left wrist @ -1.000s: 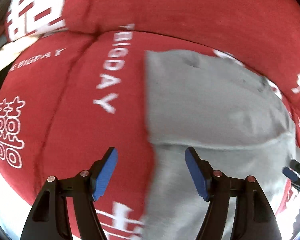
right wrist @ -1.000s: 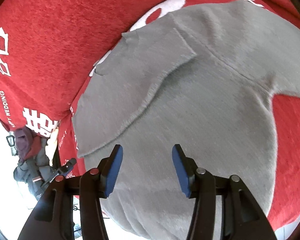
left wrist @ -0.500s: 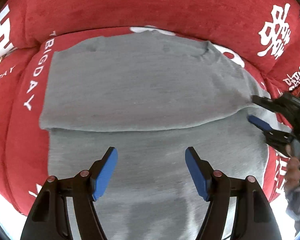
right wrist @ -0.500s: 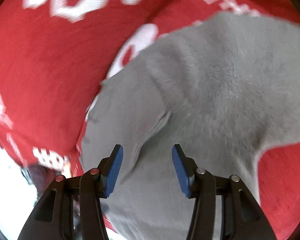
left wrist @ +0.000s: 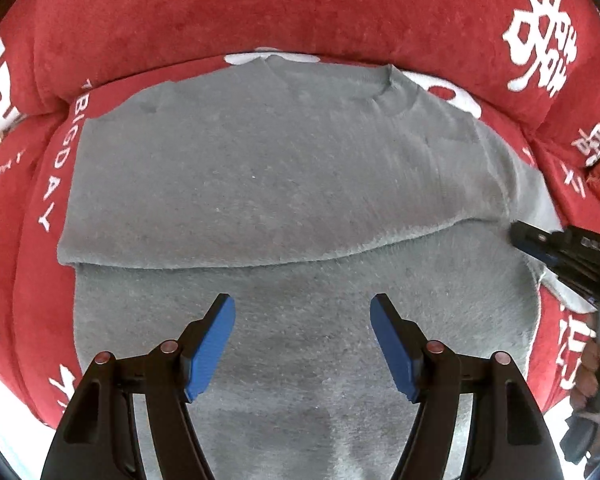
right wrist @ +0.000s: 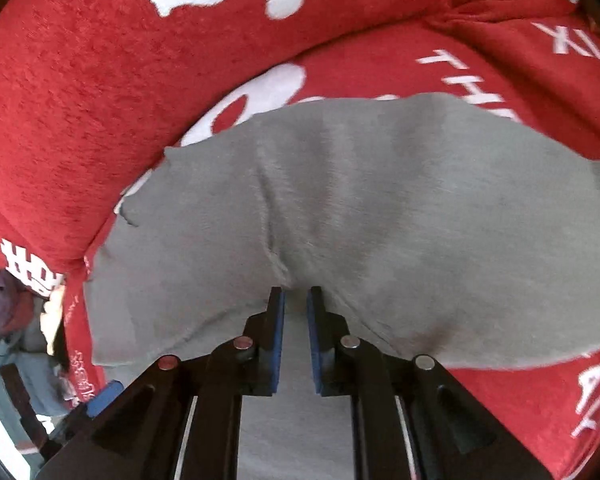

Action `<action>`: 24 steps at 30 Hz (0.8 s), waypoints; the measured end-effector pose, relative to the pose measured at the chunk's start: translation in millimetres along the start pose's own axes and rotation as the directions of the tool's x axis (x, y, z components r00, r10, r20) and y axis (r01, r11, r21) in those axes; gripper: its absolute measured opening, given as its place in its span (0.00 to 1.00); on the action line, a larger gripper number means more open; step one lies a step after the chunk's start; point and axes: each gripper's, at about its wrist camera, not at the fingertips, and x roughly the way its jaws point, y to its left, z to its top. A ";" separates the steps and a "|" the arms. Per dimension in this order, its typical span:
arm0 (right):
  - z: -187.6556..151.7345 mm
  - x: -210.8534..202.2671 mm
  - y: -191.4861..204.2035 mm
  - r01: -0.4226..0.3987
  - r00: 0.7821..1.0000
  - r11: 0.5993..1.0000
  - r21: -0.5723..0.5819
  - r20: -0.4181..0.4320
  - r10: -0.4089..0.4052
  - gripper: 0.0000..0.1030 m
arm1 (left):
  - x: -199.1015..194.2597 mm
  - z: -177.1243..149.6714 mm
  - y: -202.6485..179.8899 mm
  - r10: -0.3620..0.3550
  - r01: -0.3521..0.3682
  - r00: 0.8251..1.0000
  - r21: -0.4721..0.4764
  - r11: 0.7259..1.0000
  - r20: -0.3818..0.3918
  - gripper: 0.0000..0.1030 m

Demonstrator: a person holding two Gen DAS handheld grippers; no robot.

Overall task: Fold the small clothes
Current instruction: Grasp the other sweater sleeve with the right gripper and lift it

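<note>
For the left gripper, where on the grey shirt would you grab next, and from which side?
Take the shirt at its left sleeve fold, coming in from the left over the red cover. That edge lies flat and free there, mirroring the sleeve edge on which the right gripper looks closed. The left gripper hangs open above the hem, so it probably has to shift left first.

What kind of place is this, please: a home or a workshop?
Probably a home, on a sofa or bed: the gray shirt lies on a soft red cover printed with white wedding characters, with raised cushions behind it, and no workbench shows.
</note>
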 end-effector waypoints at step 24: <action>-75.6 -85.4 -169.9 -0.005 1.000 0.945 0.327 0.017 -0.001 0.49 | 12.1 -12.8 -139.2 -0.044 0.069 0.994 0.267 0.961 -0.096 0.76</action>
